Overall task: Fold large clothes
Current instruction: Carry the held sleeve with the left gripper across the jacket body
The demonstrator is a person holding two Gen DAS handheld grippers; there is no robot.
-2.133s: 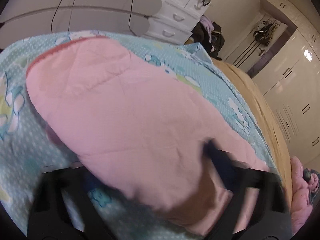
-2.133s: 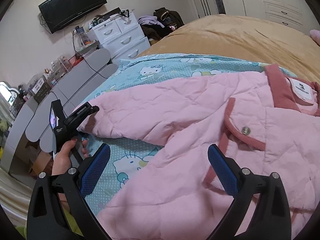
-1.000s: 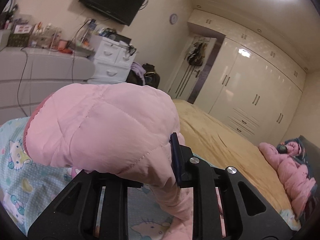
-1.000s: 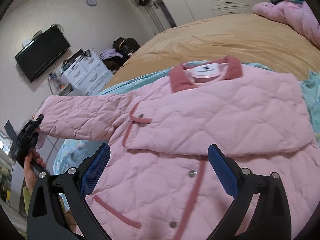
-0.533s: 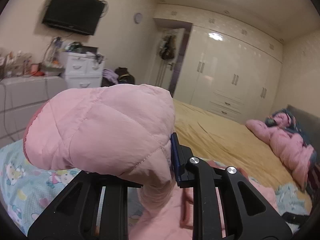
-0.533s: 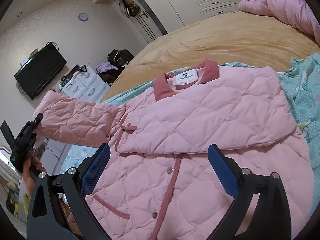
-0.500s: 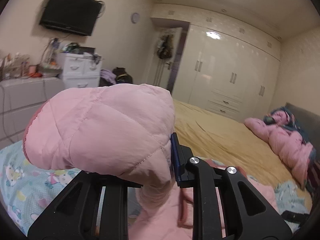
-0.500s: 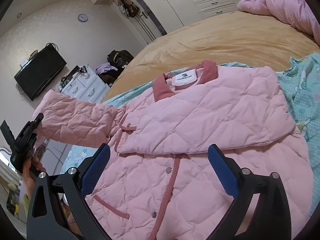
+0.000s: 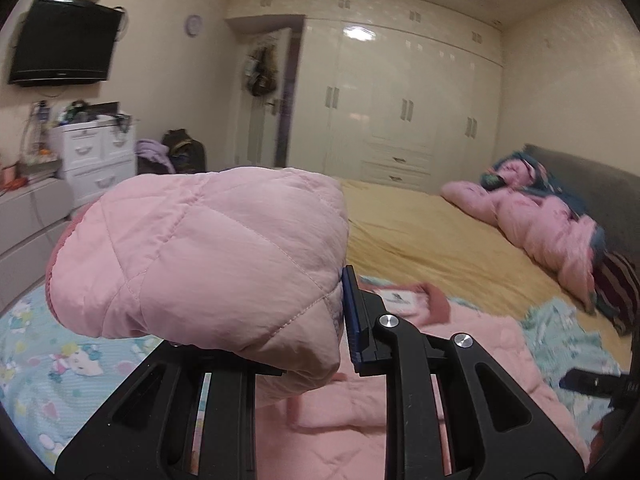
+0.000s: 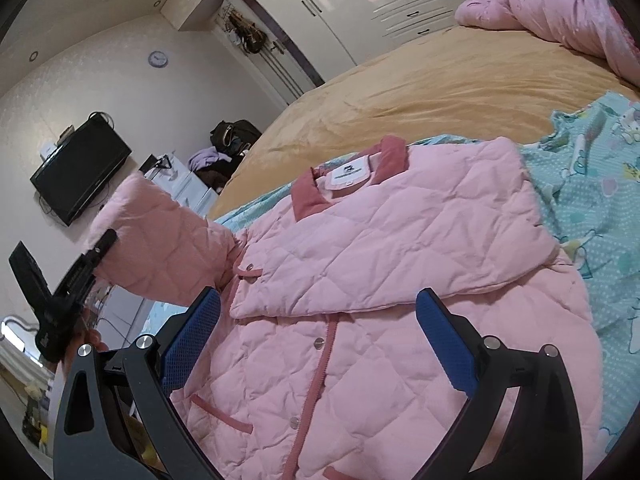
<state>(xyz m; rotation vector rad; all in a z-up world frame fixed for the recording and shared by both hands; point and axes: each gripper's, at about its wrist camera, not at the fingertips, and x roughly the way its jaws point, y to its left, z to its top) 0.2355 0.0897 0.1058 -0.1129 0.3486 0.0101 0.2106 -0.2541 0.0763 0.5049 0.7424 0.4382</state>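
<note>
Bed [image 10: 420, 92] filled most of the room, covered in a tan sheet. A turquoise cartoon-print blanket [image 10: 600, 200] lay spread over the near part of it.

Pink quilted jacket [image 10: 360, 320] lay on the blanket, front up, dusty-rose collar [image 10: 308, 196] toward the tan sheet, white label inside the neck. 1 sleeve was folded flat across the chest. The other sleeve [image 10: 160, 248] was raised off the bed, its far end stretched out to the side.

A bundle of pink bedding [image 9: 540, 220] sat at the far end of the bed against a grey headboard [image 9: 592, 184]. White wardrobe doors [image 9: 400, 112] lined the back wall. A black TV [image 9: 60, 40] hung on the side wall above a white drawer unit [image 9: 96, 156] cluttered on top.

Left hand-held gripper [image 10: 92, 256] was pinched on the cuff end of the raised sleeve; in the left wrist view the puffed sleeve end bulged over and in front of the jaws, and only the 1 blue pad [image 9: 350, 316] showed, pressed against the fabric. The person's hand [image 10: 80, 344] gripped its handle low at the frame edge.

Right hand-held gripper [image 10: 320, 344] hung above the lower front of the jacket, jaws spread wide with nothing between them, both blue pads clear of the fabric. Snap buttons [image 10: 317, 344] ran down the placket between the 2 fingers.
</note>
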